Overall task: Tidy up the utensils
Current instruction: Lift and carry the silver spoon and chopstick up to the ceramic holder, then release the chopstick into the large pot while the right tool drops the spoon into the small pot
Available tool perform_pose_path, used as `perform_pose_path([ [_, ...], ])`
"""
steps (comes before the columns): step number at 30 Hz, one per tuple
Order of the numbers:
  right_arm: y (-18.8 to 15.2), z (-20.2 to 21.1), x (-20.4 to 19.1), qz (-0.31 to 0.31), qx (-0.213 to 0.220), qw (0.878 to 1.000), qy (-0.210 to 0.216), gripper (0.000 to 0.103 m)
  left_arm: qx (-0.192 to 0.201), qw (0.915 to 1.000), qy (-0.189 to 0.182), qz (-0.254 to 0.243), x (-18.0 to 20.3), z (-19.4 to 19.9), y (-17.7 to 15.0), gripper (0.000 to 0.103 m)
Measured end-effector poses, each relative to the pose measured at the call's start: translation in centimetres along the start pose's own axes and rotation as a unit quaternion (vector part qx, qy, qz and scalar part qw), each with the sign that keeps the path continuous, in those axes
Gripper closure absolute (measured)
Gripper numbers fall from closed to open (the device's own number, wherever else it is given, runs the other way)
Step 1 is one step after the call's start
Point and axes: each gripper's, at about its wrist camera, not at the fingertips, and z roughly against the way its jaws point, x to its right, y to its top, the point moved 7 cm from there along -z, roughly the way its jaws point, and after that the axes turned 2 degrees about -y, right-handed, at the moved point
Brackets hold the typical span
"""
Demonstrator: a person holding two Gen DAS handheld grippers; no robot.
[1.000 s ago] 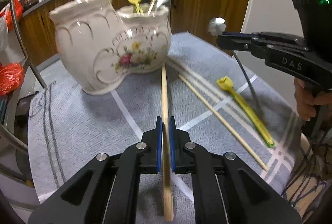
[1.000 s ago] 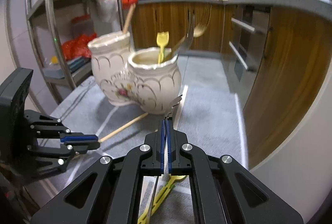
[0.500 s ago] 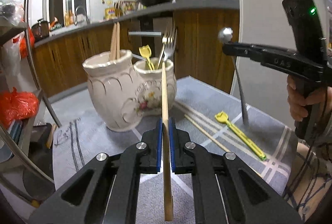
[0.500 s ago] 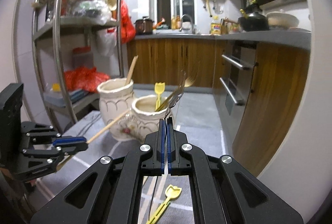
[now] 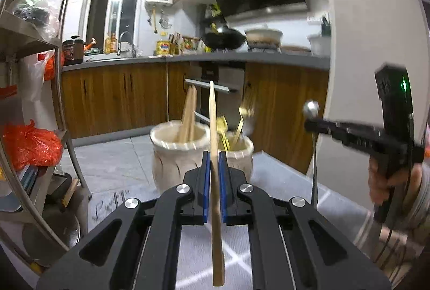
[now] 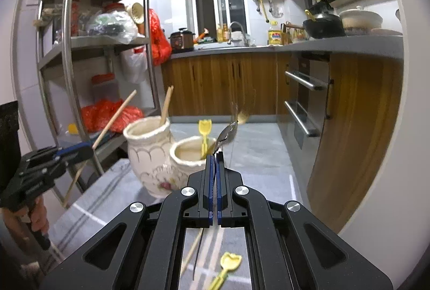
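Since the earlier frames both grippers had risen off the table, and the two jars had dropped from the upper part of each view to the middle.

The left gripper (image 5: 212, 169) had its blue fingers (image 5: 205, 182) pressed onto a wooden chopstick (image 5: 213, 128), which ran up the centre of the left view, its tip above the jars and its butt end low in the frame. In the right view the same chopstick (image 6: 113, 117) slanted up from the left gripper (image 6: 78, 151) at the left edge.

The right gripper (image 6: 214, 169) had its fingers pinching the handle of a metal spoon (image 6: 227, 132), whose bowl pointed up and right of centre, over the shorter jar (image 6: 188, 155). From the left view that spoon (image 5: 314, 155) hung down from the right gripper (image 5: 311, 126) at the right side.

The taller jar (image 5: 174, 152) held two chopsticks (image 5: 188, 112); the shorter jar (image 5: 242, 155) just beside it held a yellow fork (image 6: 204, 132) and blurred metal cutlery.

On the grey cloth (image 6: 107, 195) at the bottom of the right view lay another yellow fork (image 6: 225, 268) and a chopstick (image 6: 193, 249). A metal rack (image 6: 80, 48) stood close on the left; the floor beyond the jars lay open.
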Motion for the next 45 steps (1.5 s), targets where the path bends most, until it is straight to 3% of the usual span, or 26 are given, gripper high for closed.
perform_pose_path([
  [10,6.6,-2.8,-0.3,-0.005,0.053,0.998,-0.015,0.100,0.054,0.9961,-0.007,0.069,-4.2,-5.2,7.0,0.097],
  [15,9.3,-5.0,-0.3,-0.022,0.067,0.997,-0.025,0.100,0.061,0.9902,-0.002,0.125,-6.2,-8.1,8.2,0.097],
  [20,10.4,-6.5,-0.2,-0.023,0.088,0.995,-0.045,0.100,0.052,0.9892,0.037,0.132,-7.5,-10.6,7.5,0.097],
  [28,7.8,-9.9,-1.0,-0.008,0.071,0.996,-0.056,0.100,0.046,0.9906,0.086,0.095,-7.4,-12.3,6.1,0.097],
  [40,3.6,-11.9,-4.2,0.052,-0.002,0.999,0.012,0.100,0.019,0.9948,0.082,0.058,-6.8,-9.6,2.2,0.097],
  [45,2.9,-12.7,-4.6,0.046,-0.026,0.998,0.028,0.100,0.019,0.9957,0.081,0.041,-6.2,-8.7,1.8,0.097],
])
